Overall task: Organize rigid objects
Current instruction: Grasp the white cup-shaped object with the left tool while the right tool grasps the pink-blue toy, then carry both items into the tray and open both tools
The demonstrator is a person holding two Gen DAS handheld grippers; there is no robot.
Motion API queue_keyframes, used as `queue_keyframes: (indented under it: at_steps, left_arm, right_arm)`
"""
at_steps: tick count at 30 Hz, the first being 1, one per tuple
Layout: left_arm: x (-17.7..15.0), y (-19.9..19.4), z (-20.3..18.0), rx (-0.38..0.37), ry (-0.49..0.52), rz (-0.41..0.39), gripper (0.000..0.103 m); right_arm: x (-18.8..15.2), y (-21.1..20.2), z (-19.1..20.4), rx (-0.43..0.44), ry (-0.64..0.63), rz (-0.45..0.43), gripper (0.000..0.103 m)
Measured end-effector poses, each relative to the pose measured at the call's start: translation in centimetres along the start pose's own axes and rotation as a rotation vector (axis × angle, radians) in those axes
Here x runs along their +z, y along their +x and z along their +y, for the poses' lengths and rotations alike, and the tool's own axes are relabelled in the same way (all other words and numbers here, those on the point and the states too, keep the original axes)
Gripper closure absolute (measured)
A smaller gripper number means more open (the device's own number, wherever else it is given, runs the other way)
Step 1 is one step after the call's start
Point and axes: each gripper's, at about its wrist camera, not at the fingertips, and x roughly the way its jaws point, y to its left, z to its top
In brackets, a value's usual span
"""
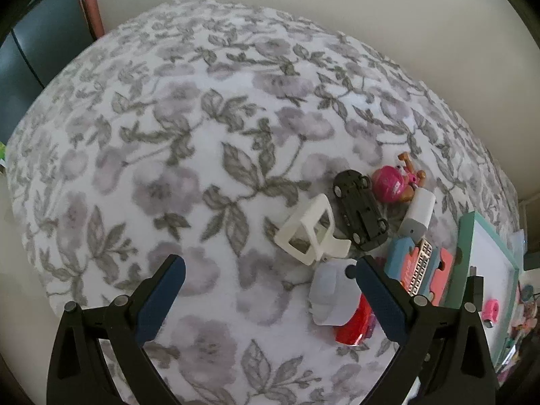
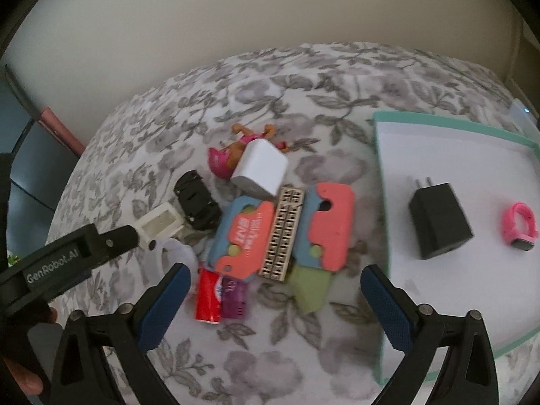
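My left gripper (image 1: 270, 283) and right gripper (image 2: 275, 290) both hang wide open, holding nothing, above the toy pile. A black charger (image 2: 438, 219) and pink watch (image 2: 519, 226) lie apart in the teal-rimmed tray (image 2: 381, 303).

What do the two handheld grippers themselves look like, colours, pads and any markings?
Both look alike: the left gripper and right gripper have black plastic finger arms with triangular cut-outs and round silver pivot pins. Each finger carries a dark blue textured pad. Seen from the right wrist camera, the left gripper's black body bears white lettering reading GenRobot.AI. No cables or sleeves can be made out.
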Motion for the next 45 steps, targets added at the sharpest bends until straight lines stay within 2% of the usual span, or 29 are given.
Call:
queue_keyframes:
  at_steps: [4,6,8,11,15,18,25,31,33,35,45]
  left_arm:
    - [-0.1,0.6,-0.7,-0.047,-0.001,0.037,0.002]
    - [-0.1,0.9,-1.1,-0.060,0.005,0.049,0.003]
    - [-0.2,1.1,-1.4,-0.072,0.010,0.058,0.007]
    - [-0.2,1.5,-1.7,-0.092,0.009,0.074,0.024]
    - [-0.1,2.3,-1.7,-0.104,0.002,0.104,0.032]
    - [-0.1,2.7,-1.7,-0.131,-0.007,0.120,0.046]
    - [0.0,3.6,-1.5,-0.181,-0.047,0.142,0.078]
    - [0.2,3.8,-0.9,-0.210,-0.087,0.145,0.084]
    - [0.2,3.9,-0.8,-0.214,-0.095,0.146,0.084]
    - [0.3,3.9,-0.8,-0.217,-0.099,0.148,0.084]
    - [0.0,3.1,-0.6,-0.220,-0.110,0.136,0.084]
  right_arm:
    - [0.3,0.7,0.5,0.014,-0.009,0.016,0.013]
    - [0.4,0.9,0.7,0.029,-0.007,0.018,0.019]
    - [0.6,1.1,1.0,0.052,-0.009,0.019,0.020]
    - [0.7,1.5,1.5,0.066,-0.019,0.022,0.025]
    - [0.7,2.3,1.8,0.083,-0.015,0.040,0.036]
    - [0.8,2.8,2.0,0.083,-0.020,0.047,0.042]
    - [0.9,3.4,3.0,0.047,-0.079,0.024,0.048]
    - [1.1,4.1,3.7,0.027,-0.117,0.004,0.050]
    - [1.1,4.2,3.9,0.018,-0.127,0.001,0.056]
    - [1.0,4.3,4.1,0.016,-0.134,-0.001,0.057]
    - [0.7,3.6,2.0,0.099,-0.016,0.043,0.061]
